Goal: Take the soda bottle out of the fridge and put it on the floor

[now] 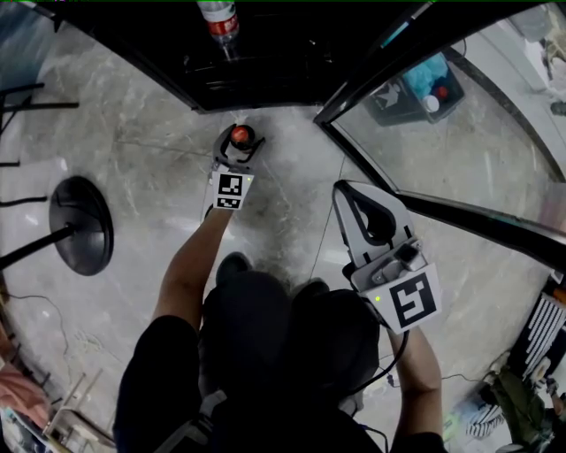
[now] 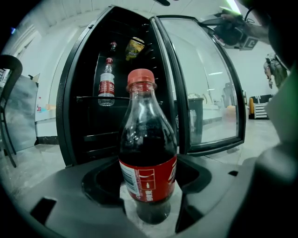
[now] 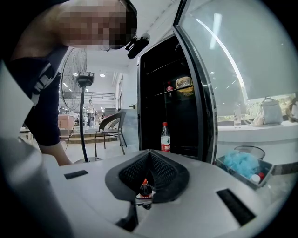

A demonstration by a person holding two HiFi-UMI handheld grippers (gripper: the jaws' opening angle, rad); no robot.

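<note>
The soda bottle (image 1: 240,134) (image 2: 148,153), dark cola with a red cap and red label, stands upright with its base on the marble floor in front of the open fridge (image 1: 265,62). My left gripper (image 1: 239,149) (image 2: 149,202) is low over the floor, its jaws pressed against the label on both sides. My right gripper (image 1: 341,190) (image 3: 149,155) hangs higher and to the right, tips together and holding nothing. Through the gap under its tips the soda bottle (image 3: 145,188) shows small.
The fridge's glass door (image 1: 416,177) (image 2: 205,88) stands open at the right. A second red-labelled bottle (image 1: 219,22) (image 2: 106,83) (image 3: 165,137) and a yellow bag (image 2: 134,46) stay on the shelves. A fan base (image 1: 80,226) is left; a bin (image 1: 420,88) sits behind the door.
</note>
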